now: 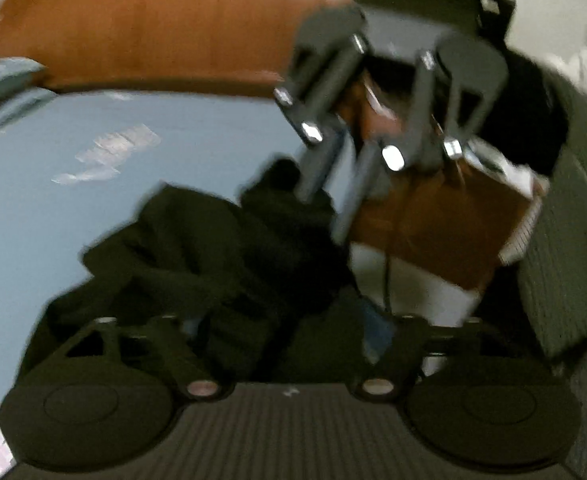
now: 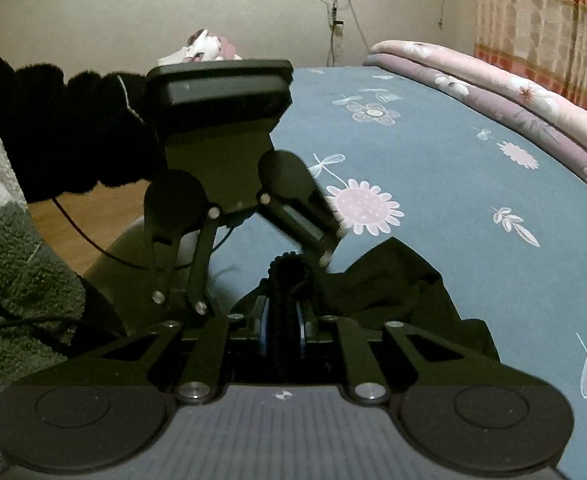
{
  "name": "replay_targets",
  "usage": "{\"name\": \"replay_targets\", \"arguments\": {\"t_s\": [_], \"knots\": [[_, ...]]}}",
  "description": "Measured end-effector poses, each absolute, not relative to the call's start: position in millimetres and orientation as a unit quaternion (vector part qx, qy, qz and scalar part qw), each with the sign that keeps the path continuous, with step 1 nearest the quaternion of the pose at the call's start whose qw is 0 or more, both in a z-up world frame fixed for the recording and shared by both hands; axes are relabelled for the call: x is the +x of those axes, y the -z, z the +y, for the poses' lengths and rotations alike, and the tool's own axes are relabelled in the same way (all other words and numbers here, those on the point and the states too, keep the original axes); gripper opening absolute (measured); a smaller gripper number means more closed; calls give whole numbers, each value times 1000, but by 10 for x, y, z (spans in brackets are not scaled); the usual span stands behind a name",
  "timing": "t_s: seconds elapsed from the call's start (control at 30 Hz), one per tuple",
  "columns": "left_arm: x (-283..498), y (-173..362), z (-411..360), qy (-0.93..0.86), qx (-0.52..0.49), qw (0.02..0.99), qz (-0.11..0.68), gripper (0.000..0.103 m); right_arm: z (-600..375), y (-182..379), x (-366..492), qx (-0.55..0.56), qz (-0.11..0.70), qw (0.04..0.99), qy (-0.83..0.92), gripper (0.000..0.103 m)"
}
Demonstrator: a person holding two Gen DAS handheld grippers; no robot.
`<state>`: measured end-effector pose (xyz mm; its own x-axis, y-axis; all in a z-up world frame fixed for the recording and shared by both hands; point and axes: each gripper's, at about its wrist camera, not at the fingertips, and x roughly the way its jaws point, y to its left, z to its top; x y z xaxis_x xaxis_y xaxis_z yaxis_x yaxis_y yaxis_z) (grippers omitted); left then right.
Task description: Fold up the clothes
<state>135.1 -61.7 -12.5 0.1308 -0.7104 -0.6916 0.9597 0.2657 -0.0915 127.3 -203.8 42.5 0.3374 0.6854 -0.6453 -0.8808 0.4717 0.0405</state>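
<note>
A: Where is the garment (image 2: 405, 292), and how far along is the folding?

B: A dark garment lies bunched on a blue flowered bed (image 2: 473, 184), close to the bed's near edge. It is crumpled, with no flat panel or clean crease to be seen. I judge the folding barely begun: spreading it flat and making every fold remain.

A: What are the tools doing?

B: The right tool (image 2: 283, 320) is closed tight on a dark ribbed edge of the garment, pinched between its blue pads. The left tool (image 1: 293, 344) sits low over the heap. That view is blurred, and cloth hides its tips, so I cannot tell whether it grips anything or how wide it stands.

A: How close are they to each other?

B: Near. Each shows in the other's view, pointing down at the same heap.

A: Is there room to work?

B: Plenty toward the bed's middle, where the sheet is bare. A folded pink quilt (image 2: 493, 76) lines the far right edge. A wooden headboard (image 1: 153, 32) closes one end. Past the near edge the floor (image 2: 89, 216) drops away, so the garment could slide off if pulled that way.
</note>
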Motion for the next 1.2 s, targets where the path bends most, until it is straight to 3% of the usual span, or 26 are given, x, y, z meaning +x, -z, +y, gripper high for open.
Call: {"name": "replay_targets", "arguments": {"t_s": [0.13, 0.27, 0.33, 0.4, 0.5, 0.9, 1.07, 1.2], "knots": [[1318, 109, -632, 569, 203, 725, 331, 30, -2125, -447, 1260, -147, 301, 815, -473, 16], [1236, 85, -551, 531, 197, 759, 321, 22, -2212, -469, 1248, -133, 296, 828, -458, 29], [1247, 52, -495, 511, 193, 777, 314, 22, -2308, -467, 1217, -123, 293, 839, -442, 45], [1289, 17, -450, 492, 181, 791, 315, 22, -2485, -444, 1148, -109, 288, 857, -414, 70], [1333, -23, -410, 481, 170, 803, 308, 22, -2751, -409, 1045, -86, 280, 882, -370, 75], [1358, -39, -412, 464, 149, 812, 321, 23, -3417, 776, 1406, 54, 384, 878, -281, 76], [1317, -39, -377, 466, 134, 807, 338, 30, -3242, 920, 1534, 43, 391, 862, -320, 65], [1264, -57, -327, 488, 126, 796, 334, 41, -3202, 861, 1417, 1, 389, 860, -330, 64]]}}
